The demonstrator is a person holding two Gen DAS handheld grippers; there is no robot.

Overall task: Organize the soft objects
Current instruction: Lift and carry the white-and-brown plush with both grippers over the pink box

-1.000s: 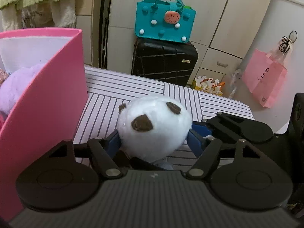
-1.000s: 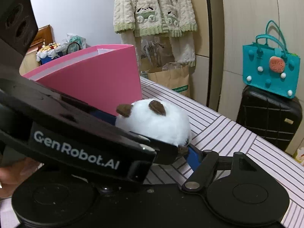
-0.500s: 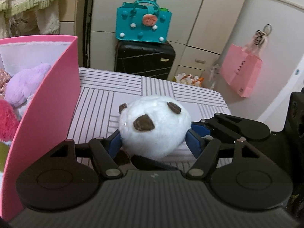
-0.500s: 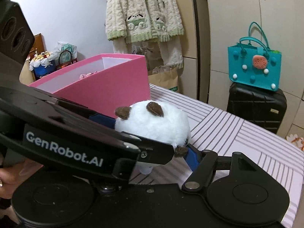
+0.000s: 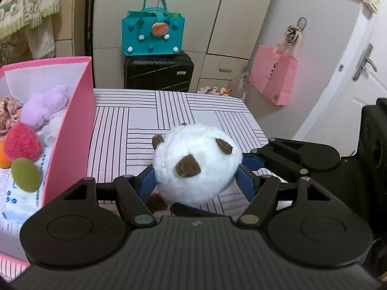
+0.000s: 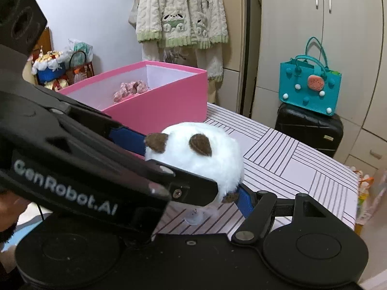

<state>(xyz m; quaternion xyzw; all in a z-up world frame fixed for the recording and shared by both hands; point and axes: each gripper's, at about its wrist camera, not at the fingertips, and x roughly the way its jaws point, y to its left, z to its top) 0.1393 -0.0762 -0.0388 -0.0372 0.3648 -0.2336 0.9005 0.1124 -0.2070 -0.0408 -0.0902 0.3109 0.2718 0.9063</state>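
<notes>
Left wrist view: left tongs (image 5: 197, 176) half spread, blue pads (image 5: 148, 181) pressed into both flanks of a round white plush toy with brown felt patches (image 5: 197, 166), held clear above the pink-and-white striped tabletop (image 5: 150, 118). Toy near-spherical, no clear long axis; one brown patch facing the camera, two small ears up and away. Right tongs (image 5: 256, 163) reaching in from the right, one blue pad touching the toy's right side. Open pink cardboard box (image 5: 72, 133) just left of the toy, interior visible only here: a lilac plush (image 5: 43, 107), a red fuzzy heart (image 5: 23, 142), an olive-green oval pad (image 5: 25, 175), an orange edge, printed paper on the bottom. Behind: teal felt handbag (image 5: 153, 36) on a black hard-shell suitcase (image 5: 158, 72), a pink paper bag (image 5: 275, 79) hanging at a white door.

Right wrist view: right tongs (image 6: 217, 186) set fairly wide around the same toy (image 6: 200, 159), right blue pad against its lower side; opposite pad hidden behind the body of the left tongs (image 6: 135, 140), which crosses the left half of the frame and blocks that side. Ears pointing up and left, toward the box (image 6: 157, 104); only a floral fabric item visible inside. Only here: a cream knitted cardigan (image 6: 181, 12) hanging above.
</notes>
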